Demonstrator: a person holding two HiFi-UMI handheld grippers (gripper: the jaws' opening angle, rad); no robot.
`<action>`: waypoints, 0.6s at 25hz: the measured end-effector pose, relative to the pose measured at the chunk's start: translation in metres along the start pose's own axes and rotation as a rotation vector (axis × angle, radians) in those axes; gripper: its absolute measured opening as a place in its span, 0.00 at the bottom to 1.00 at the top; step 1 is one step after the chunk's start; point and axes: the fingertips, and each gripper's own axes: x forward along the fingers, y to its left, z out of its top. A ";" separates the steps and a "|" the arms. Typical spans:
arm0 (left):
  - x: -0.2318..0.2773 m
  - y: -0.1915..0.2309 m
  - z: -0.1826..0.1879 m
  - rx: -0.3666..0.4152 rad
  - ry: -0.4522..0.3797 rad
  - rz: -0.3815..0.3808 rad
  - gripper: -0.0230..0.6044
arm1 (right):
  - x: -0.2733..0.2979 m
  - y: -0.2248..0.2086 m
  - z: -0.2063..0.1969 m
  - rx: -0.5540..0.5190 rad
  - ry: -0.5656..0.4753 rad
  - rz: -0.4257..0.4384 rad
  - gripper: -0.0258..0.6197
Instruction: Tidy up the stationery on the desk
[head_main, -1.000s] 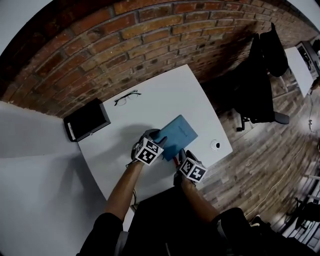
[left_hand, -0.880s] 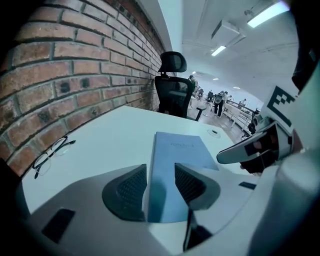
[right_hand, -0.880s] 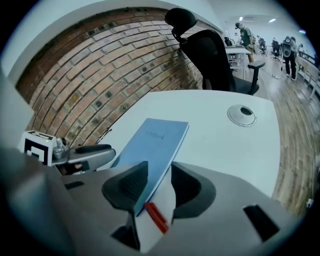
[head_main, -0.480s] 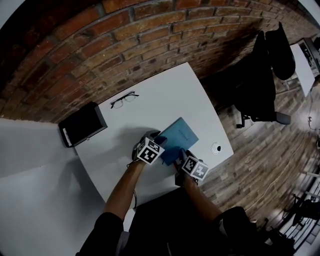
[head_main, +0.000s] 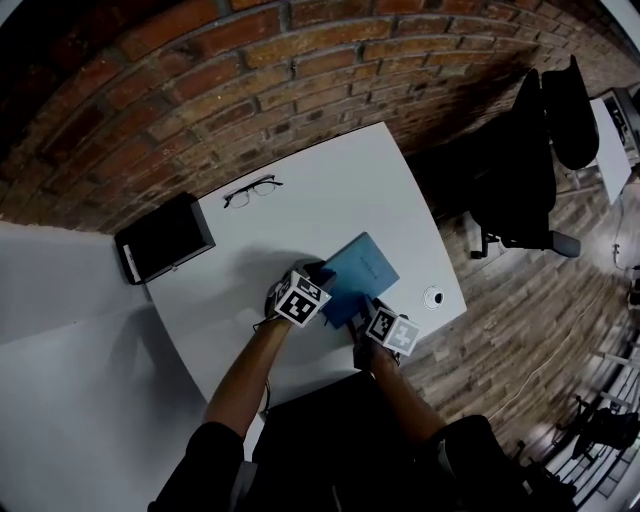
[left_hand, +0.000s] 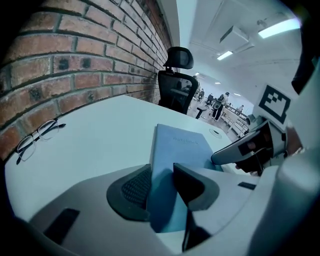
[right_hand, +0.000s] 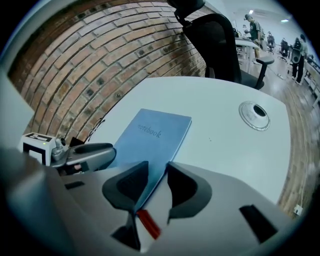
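Note:
A blue notebook (head_main: 358, 268) lies on the white desk (head_main: 300, 210), its cover (right_hand: 152, 132) printed with the word "notebook". My left gripper (head_main: 318, 284) is shut on the notebook's near left corner (left_hand: 162, 200), the cover pinched between its pads. My right gripper (head_main: 366, 308) is shut on the near right edge, which runs between its jaws (right_hand: 155, 182). The right gripper (left_hand: 250, 147) shows beside the book in the left gripper view. In the right gripper view the left gripper (right_hand: 85, 152) shows at the book's left.
Black-rimmed glasses (head_main: 252, 190) lie near the brick wall. A black flat case (head_main: 165, 238) sits at the desk's left corner. A round cable grommet (head_main: 433, 296) is near the right edge. A black office chair (head_main: 530, 150) stands off the desk's right side.
Both grippers keep their hold on the notebook. The right gripper has shifted slightly right along the near edge, and the view has drifted a little.

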 end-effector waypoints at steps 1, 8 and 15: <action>0.000 0.001 -0.001 0.004 -0.004 0.007 0.27 | 0.000 0.001 0.000 -0.005 0.003 0.004 0.25; -0.013 0.009 -0.012 -0.051 -0.022 0.063 0.27 | 0.007 0.013 0.001 -0.113 0.026 0.015 0.24; -0.035 0.023 -0.035 -0.131 -0.036 0.135 0.27 | 0.020 0.037 0.000 -0.199 0.074 0.053 0.23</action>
